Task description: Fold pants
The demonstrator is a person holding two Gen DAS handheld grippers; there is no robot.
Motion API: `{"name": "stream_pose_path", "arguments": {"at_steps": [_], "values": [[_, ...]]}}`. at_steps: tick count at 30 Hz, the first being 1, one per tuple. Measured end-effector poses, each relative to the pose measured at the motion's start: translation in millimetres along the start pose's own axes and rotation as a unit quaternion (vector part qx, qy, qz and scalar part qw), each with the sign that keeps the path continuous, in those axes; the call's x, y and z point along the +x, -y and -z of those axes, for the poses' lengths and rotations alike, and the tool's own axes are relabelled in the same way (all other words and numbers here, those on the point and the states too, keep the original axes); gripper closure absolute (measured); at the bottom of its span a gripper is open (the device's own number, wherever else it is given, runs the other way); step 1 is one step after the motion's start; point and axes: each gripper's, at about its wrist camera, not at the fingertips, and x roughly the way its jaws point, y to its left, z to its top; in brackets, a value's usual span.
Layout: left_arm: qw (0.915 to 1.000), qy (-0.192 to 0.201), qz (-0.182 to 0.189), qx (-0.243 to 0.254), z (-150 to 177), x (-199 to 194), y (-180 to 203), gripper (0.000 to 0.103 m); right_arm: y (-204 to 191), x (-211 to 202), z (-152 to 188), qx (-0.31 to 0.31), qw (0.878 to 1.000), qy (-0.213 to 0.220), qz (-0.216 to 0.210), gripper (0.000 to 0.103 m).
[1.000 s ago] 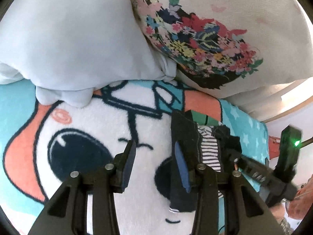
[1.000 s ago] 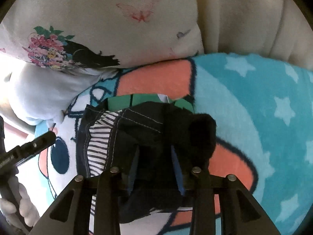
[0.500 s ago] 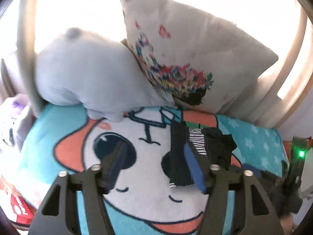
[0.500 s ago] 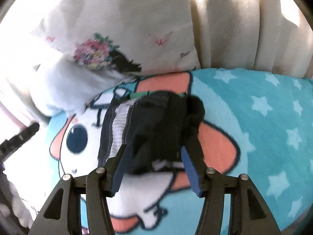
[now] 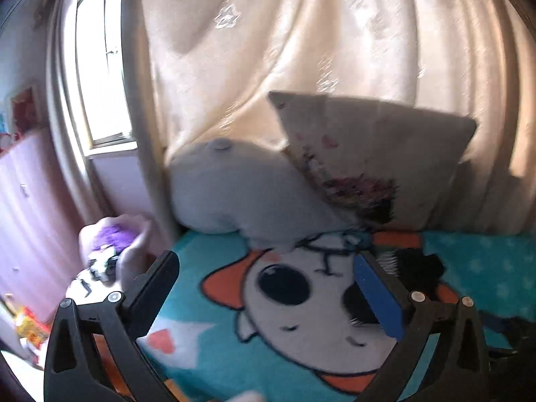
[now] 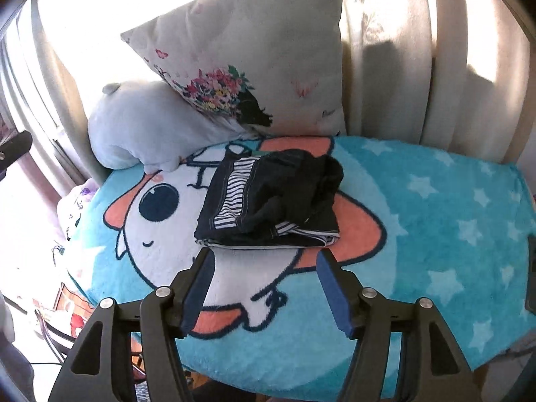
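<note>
The dark pants (image 6: 271,197) with a black-and-white striped lining lie folded in a compact bundle on the turquoise cartoon blanket (image 6: 435,221). My right gripper (image 6: 264,268) is open and empty, just in front of the bundle and above the blanket. In the left wrist view the pants (image 5: 412,268) show partly behind the right finger. My left gripper (image 5: 268,274) is wide open and empty, held well back and left of the pants.
A floral cushion (image 6: 254,63) and a pale blue plush pillow (image 6: 144,127) lean against the cream curtain (image 5: 301,50) behind the pants. A window (image 5: 97,57) and a purple-and-white bundle (image 5: 107,251) are at the left. The blanket's front edge (image 6: 301,378) drops off.
Both grippers pulled back and up from the pants. The right gripper let go of the bundle and opened. The left gripper opened wider and swung back, its view now blurred.
</note>
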Motion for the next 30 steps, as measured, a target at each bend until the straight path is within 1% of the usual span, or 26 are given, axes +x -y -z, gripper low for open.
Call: {"name": "stream_pose_path", "arguments": {"at_steps": [2,4,5,7,9,12,14,17,21,23,26,30], "values": [[0.9998,0.015,-0.011,0.006,-4.0,2.1,-0.2,0.000,0.0,-2.5,1.9,0.000,1.000,0.000,0.002,0.034],[0.9998,0.016,0.004,0.012,-5.5,4.2,2.8,0.000,0.4,-2.4,4.1,0.002,1.000,-0.003,0.001,0.034],[0.9997,0.002,0.020,0.016,-6.5,8.2,6.0,0.000,0.3,-1.6,4.8,0.002,1.000,-0.005,0.002,0.034],[0.9974,-0.044,0.057,0.008,-4.4,18.0,12.5,0.000,0.2,0.4,6.3,0.001,1.000,-0.009,0.008,0.034],[0.9924,-0.085,0.089,0.003,5.1,25.3,22.5,0.000,1.3,3.1,7.3,0.003,1.000,-0.016,0.015,0.034],[0.9861,-0.119,0.114,0.021,25.0,27.0,42.2,0.000,6.0,6.4,10.0,0.006,0.999,-0.023,0.023,0.034],[0.9815,-0.135,0.131,0.035,37.5,25.2,55.4,0.000,9.3,7.7,11.1,0.009,0.999,-0.025,0.028,0.034],[0.9771,-0.146,0.147,0.048,48.8,23.1,69.0,0.000,14.3,11.2,12.6,0.014,0.999,-0.031,0.036,0.032],[0.9747,-0.157,0.151,0.051,56.7,20.9,76.5,0.000,16.3,13.6,13.6,0.012,0.998,-0.036,0.040,0.031],[0.9740,-0.171,0.139,0.052,58.8,25.4,78.2,0.000,16.5,13.7,14.0,0.010,0.998,-0.036,0.041,0.031],[0.9708,-0.190,0.135,0.055,63.9,29.9,79.2,0.000,17.6,13.6,14.2,0.010,0.998,-0.037,0.042,0.030],[0.9699,-0.193,0.138,0.056,68.1,26.9,80.9,0.000,17.9,13.3,14.3,0.008,0.998,-0.037,0.042,0.030]]}}
